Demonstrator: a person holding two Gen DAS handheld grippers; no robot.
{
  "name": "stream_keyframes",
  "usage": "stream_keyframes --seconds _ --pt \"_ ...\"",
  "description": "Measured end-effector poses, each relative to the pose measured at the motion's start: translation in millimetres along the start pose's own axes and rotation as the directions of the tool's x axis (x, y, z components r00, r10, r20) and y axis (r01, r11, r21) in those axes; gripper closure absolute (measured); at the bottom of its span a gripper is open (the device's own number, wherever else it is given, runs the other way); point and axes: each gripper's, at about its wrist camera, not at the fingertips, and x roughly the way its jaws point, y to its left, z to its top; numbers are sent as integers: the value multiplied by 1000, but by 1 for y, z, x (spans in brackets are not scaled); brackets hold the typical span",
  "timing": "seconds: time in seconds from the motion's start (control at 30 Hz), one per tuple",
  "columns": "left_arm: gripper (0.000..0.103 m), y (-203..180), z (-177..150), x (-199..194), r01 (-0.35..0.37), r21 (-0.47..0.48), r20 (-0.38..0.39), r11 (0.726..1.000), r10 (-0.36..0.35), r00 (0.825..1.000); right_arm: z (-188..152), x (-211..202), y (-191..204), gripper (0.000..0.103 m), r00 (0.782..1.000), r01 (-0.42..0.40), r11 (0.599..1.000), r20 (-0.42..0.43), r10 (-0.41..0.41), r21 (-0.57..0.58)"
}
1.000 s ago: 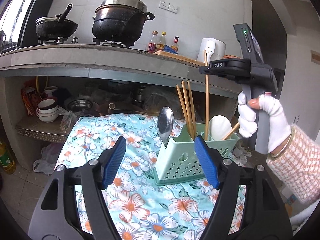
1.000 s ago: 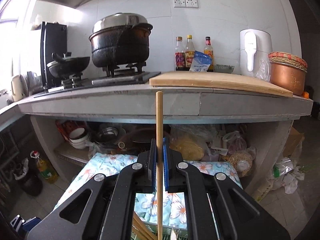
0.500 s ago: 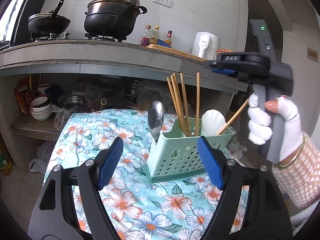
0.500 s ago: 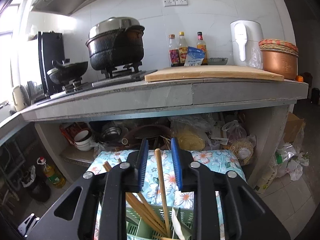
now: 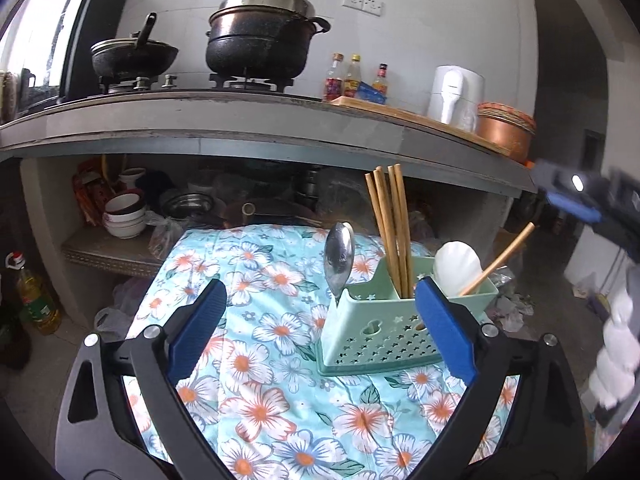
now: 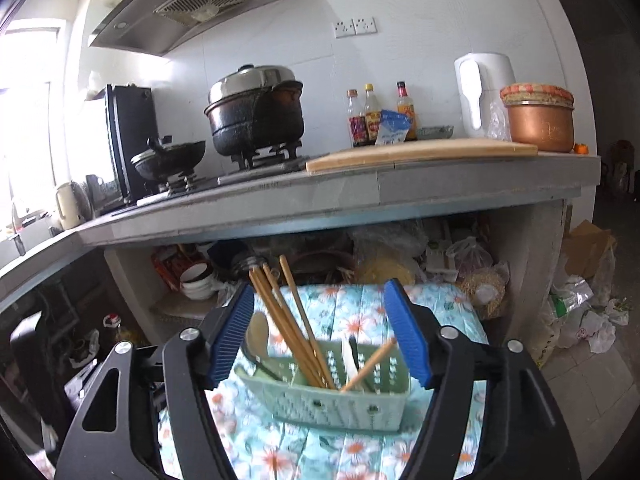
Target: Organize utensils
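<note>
Inside green caddy (image 5: 384, 336): five chopsticks (image 5: 390, 228); two spoons (image 5: 339, 256)

Mint-green utensil caddy (image 5: 384, 336), turquoise cloth (image 5: 256, 380) with orange-centred white flowers, tan chopsticks (image 5: 390, 224), blue fingers (image 5: 444, 330)

Daylight is flooding a white-walled kitchen.
A window (image 6: 24, 120) is glaring beside the grey counter (image 6: 360, 196); shelves are sitting cluttered underneath.

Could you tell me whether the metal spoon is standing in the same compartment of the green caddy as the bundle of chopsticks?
No, the metal spoon stands alone in the end compartment of the green caddy, while the chopsticks stand in the next one.
</note>
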Motion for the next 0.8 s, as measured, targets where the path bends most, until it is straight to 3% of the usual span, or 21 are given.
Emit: stream_keyframes --seconds 0.5,0.8 --pt "10 -39 -8 17 -39 -32 -115 999 35 993 -57 -7 -43 16 981 43 999 -188 -39 18" --pt "10 -52 -12 30 -196 -23 -163 980 189 968 -67 -1 -69 16 959 100 994 -272 -84 46"
